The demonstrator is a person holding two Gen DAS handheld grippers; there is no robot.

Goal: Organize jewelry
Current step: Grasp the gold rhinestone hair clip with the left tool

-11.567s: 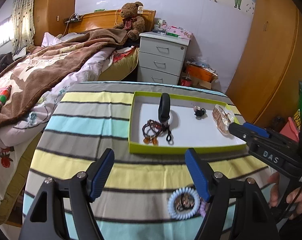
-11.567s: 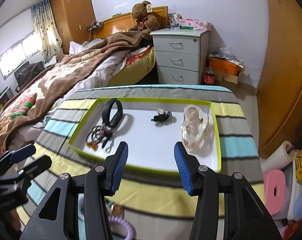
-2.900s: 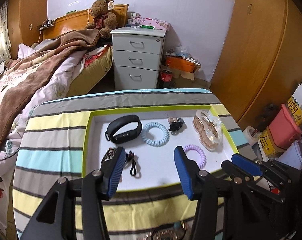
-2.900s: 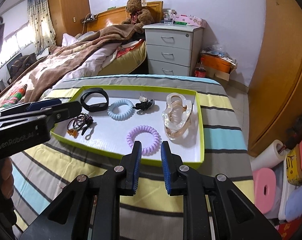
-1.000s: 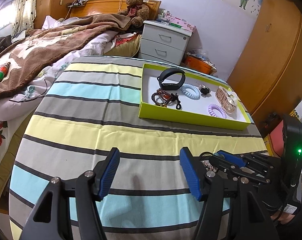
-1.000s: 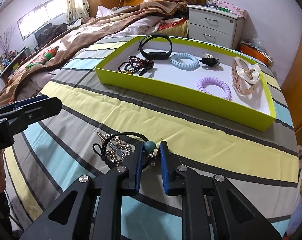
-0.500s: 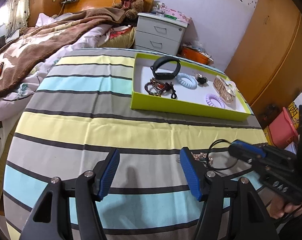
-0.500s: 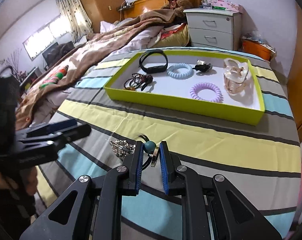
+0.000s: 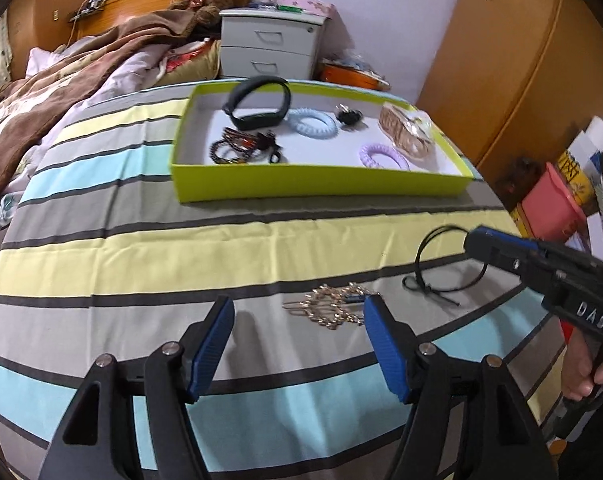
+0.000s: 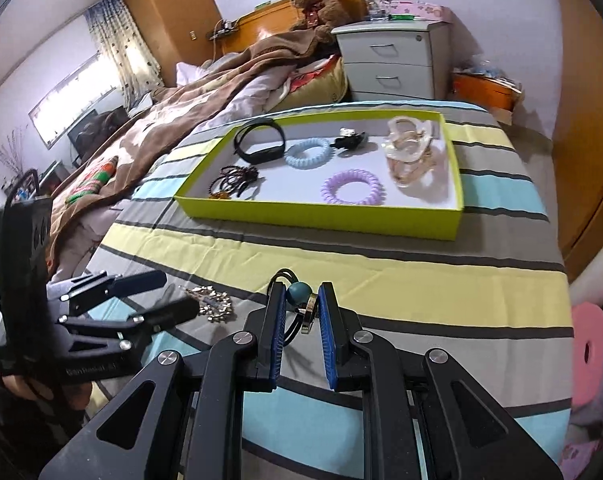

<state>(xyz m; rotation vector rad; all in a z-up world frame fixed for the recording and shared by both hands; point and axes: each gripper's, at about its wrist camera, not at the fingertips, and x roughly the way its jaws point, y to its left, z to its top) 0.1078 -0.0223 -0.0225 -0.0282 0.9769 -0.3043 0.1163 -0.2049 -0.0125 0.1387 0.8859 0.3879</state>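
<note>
Inside the far green tray six pieces lie sorted. Nearer, the right claw pinches a black cord necklace; the left claw, just widened and empty, nears a gold hair clip left on the surface.

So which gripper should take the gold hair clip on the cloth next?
Left. The left gripper hangs open right over the gold hair clip, nothing between its jaws. The right gripper is shut on the black cord bracelet.
</note>
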